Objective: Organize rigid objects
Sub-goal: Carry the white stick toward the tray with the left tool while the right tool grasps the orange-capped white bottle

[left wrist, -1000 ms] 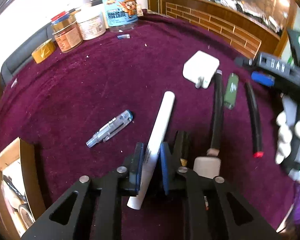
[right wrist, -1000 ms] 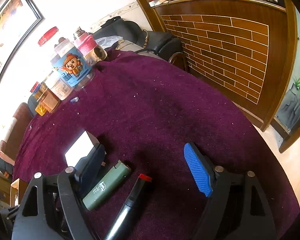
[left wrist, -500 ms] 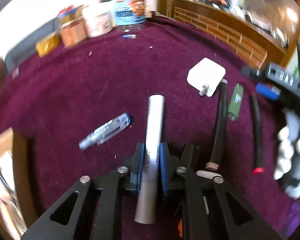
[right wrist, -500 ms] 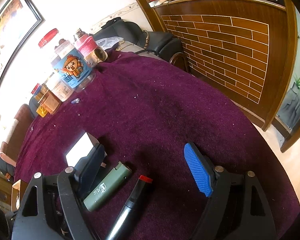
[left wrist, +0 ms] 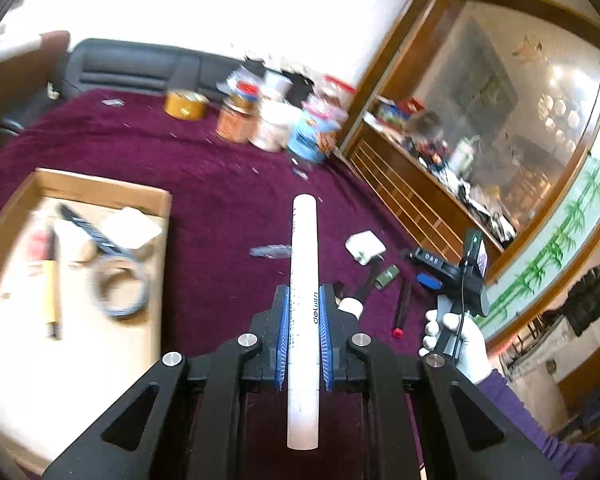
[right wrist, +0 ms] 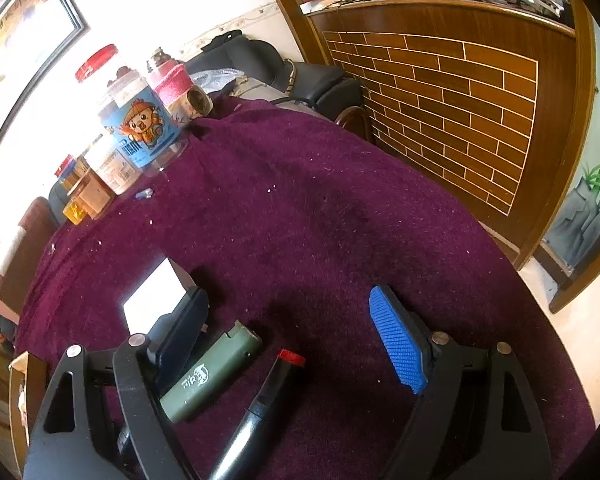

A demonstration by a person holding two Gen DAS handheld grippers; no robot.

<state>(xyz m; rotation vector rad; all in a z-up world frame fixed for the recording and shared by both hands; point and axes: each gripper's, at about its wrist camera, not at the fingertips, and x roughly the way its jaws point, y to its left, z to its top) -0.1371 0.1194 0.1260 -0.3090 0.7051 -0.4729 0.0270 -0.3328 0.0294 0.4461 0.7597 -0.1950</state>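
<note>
The left hand-held gripper [left wrist: 303, 336] clamps a long white plastic tube [left wrist: 304, 280] above the purple-clothed table [left wrist: 228, 208], near a blurred, seemingly cardboard box [left wrist: 100, 190]. The right hand-held gripper [right wrist: 296, 340] stands wide apart over a green lighter-like case [right wrist: 212, 372].

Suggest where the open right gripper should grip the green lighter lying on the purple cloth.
Probably across the middle of the green lighter, coming down from above: it lies flat, long and narrow. Keep the right gripper pads across its short width, clear of the black marker alongside.

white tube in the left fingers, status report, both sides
Left gripper shut on white tube, clear of the cloth. Right gripper open, empty, over green lighter. Cardboard box left, path unobstructed.
</note>
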